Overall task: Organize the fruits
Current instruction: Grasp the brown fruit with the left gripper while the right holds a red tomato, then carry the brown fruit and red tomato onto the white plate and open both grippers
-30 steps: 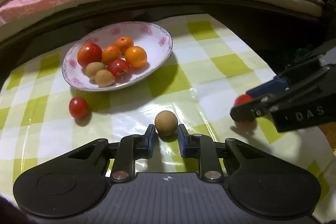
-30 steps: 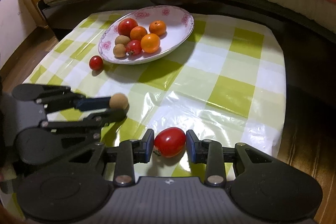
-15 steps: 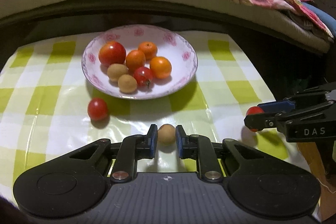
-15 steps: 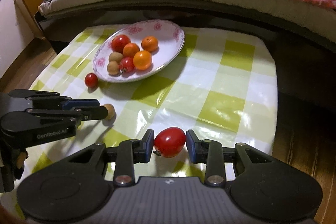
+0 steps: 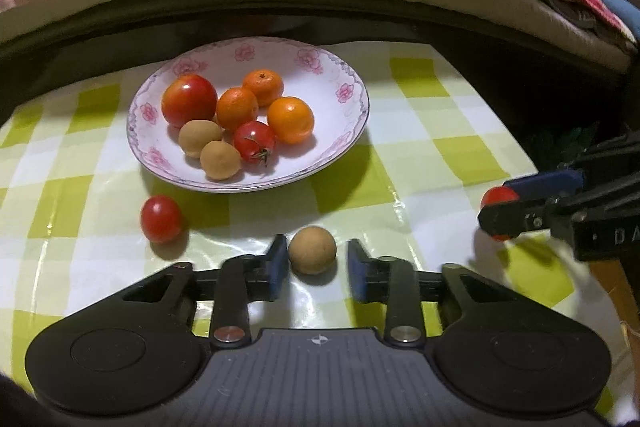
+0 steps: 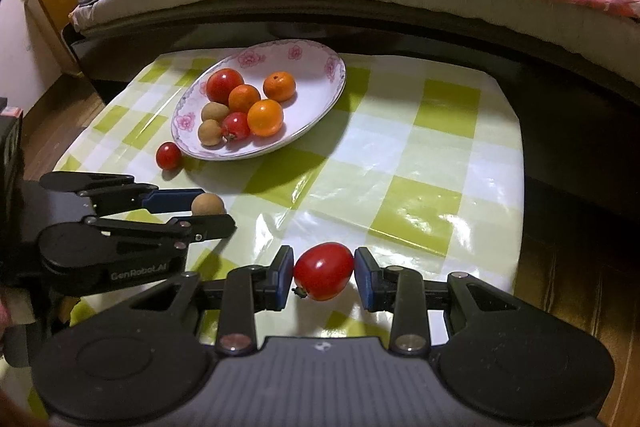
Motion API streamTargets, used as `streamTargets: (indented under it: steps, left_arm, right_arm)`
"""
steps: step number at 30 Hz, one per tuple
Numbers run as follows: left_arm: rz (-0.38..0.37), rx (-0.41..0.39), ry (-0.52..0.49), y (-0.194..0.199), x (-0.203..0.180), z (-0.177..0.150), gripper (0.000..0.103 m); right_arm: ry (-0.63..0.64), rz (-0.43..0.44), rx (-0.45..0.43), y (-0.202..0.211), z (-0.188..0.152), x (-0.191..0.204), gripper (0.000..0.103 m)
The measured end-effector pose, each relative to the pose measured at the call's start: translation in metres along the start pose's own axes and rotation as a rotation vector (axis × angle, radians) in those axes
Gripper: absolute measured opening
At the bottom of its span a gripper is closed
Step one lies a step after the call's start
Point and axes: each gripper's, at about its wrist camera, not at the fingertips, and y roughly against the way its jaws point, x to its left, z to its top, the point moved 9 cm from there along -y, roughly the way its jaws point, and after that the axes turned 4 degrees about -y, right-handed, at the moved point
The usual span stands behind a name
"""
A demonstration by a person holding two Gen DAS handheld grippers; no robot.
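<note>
**Two fruits bracketed, neither yet pinched**

Two pieces of fruit sit between spread jaws, so the step in hand reads as the grasp before a carry to the plate (image 5: 352,115).

At lower left of the left wrist view a small loose cherry tomato (image 5: 161,218) lies on the checked tabletop (image 5: 440,155), just beside the plate's near rim; at centre the left gripper (image 5: 318,267) straddles a brown longan (image 5: 312,249), its jaws spread, the left pad about touching the fruit and a clear gap on the right; at the right edge the right gripper shows side-on.

In the right wrist view, the left gripper's body at left carries the raised word "GenRobot.AI"; at lower centre the right gripper (image 6: 324,277) brackets a red tomato (image 6: 323,271), jaws spread with slim gaps either side; whether the fruit rests on the tabletop I cannot tell; the other housing shows "DA", cut off by the frame.

My judgement: each pair of jaws must close gently, since both fruits are round and apt to roll or bruise; then lift and travel to the plate, which already holds tomatoes, oranges and longans, setting down in the bare right part.
</note>
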Motion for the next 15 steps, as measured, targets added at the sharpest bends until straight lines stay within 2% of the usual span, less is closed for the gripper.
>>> streamTargets:
  steps: [7,15]
  left_arm:
    - [-0.02,0.001,0.031,0.01,0.004,0.006,0.032]
    - [-0.017,-0.095,0.053,0.038,0.012,0.043,0.032]
  right_arm:
    - [0.003,0.003,-0.016,0.001,0.005,0.002,0.048]
    - [0.022,0.007,-0.058,-0.003,0.031,0.013,0.048]
